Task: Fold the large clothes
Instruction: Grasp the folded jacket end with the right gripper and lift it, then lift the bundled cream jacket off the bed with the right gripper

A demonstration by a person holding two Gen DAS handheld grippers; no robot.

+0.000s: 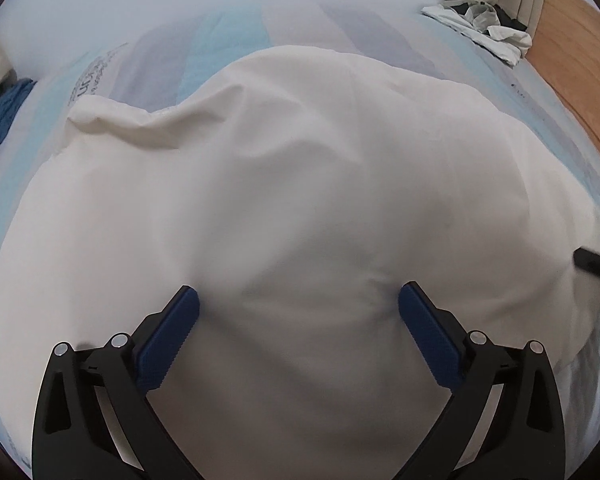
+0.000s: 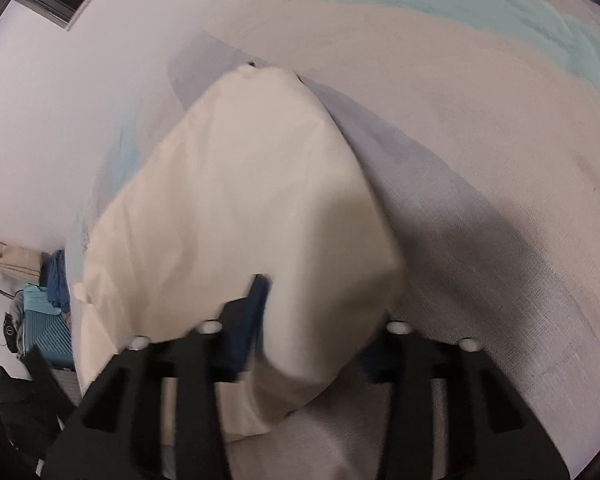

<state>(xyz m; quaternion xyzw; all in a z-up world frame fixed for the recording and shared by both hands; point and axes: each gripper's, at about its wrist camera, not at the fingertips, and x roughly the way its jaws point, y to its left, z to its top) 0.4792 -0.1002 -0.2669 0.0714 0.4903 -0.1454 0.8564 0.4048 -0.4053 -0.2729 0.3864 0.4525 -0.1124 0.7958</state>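
While the cream cloth [image 1: 284, 200] lies spread over the bed [image 1: 204, 56], the left gripper [image 1: 299, 300] hangs over its near part with jaws wide apart, nothing between the blue pads [image 1: 172, 340] but flat fabric below them. Whether the pads touch the cloth can't be told from that view.

Right gripper [image 2: 320, 320]: a bunched fold of the same cloth sits between its jaws. Left pad [image 2: 248, 320] shows against the fabric; the right pad is mostly hidden behind the fold. Frame is motion-blurred, so contact on both sides isn't clear. The jaws stand partly closed around the fold, and I can't tell if they are actually clamped on it.

From the right wrist view the cloth runs up and away from the gripper as a long tapering shape, its far corner [image 2: 256, 74] resting on the striped sheet [image 2: 460, 60].

From the left wrist view the cloth fills most of the frame, one corner [image 1: 96, 116] rumpled at upper left. Part of the right gripper shows at the right edge, by the cloth's edge.

Other clutter: crumpled white clothes [image 1: 480, 28] at the far right corner of the bed, blue garment [image 1: 4, 112] at the left edge, teal suitcase [image 2: 48, 328] on the floor.
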